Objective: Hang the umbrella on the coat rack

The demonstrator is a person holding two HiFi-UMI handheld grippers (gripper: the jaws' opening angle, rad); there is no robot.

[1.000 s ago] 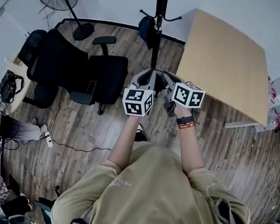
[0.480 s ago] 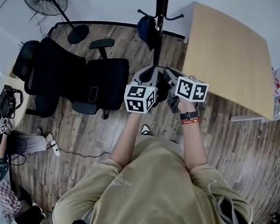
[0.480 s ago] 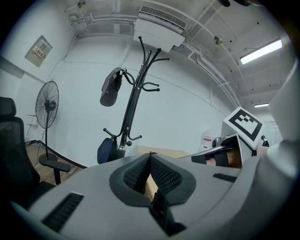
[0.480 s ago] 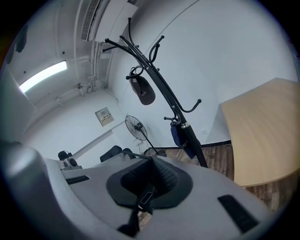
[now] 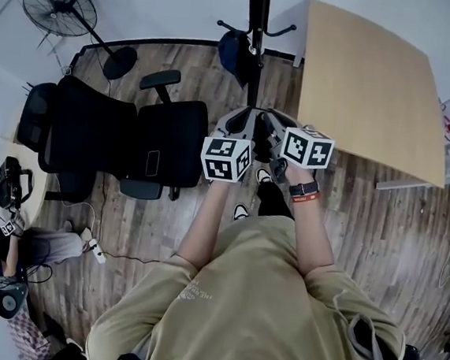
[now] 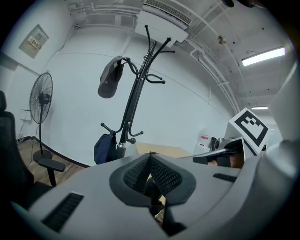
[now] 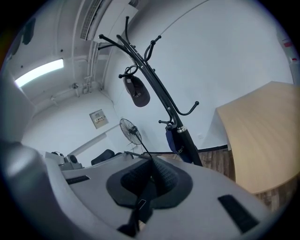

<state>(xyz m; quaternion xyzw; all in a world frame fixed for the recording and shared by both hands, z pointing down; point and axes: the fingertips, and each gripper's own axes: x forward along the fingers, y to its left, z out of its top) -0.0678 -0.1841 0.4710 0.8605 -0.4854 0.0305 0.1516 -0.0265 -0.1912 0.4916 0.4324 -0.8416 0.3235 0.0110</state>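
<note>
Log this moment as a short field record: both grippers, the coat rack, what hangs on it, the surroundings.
left gripper: jaws together, no umbrella in them
right gripper: jaws together, no umbrella in them
coat rack: upright, ahead of both grippers
on rack: dark cap on an upper hook; blue bundle on a low hook
umbrella: not clearly seen; cannot tell whether the blue bundle is it
surroundings: wooden table at right; office chair and standing fan at left

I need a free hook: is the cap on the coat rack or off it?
On. The cap hangs from an upper hook of the coat rack, clear in both gripper views.
</note>
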